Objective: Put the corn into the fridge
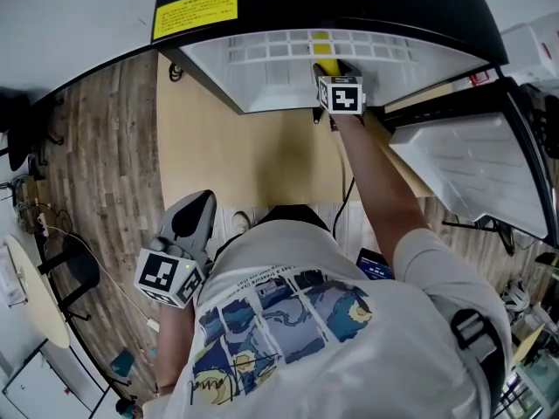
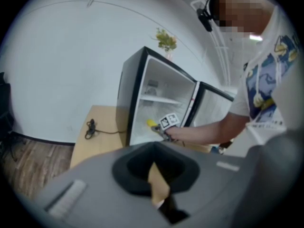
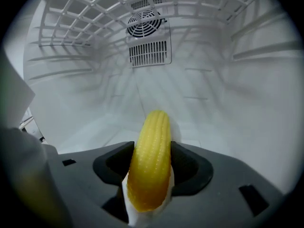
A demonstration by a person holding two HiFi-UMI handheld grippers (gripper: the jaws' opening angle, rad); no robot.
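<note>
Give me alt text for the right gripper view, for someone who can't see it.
A yellow corn cob is clamped in the right gripper, pointing forward into a white fridge. The back wall carries a round fan vent above a slatted grille, and a white wire shelf spans the top.

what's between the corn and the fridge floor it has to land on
Nothing visible. The right gripper holds the corn already inside the open fridge, and the white floor ahead shows no items up to the rear vent.
</note>
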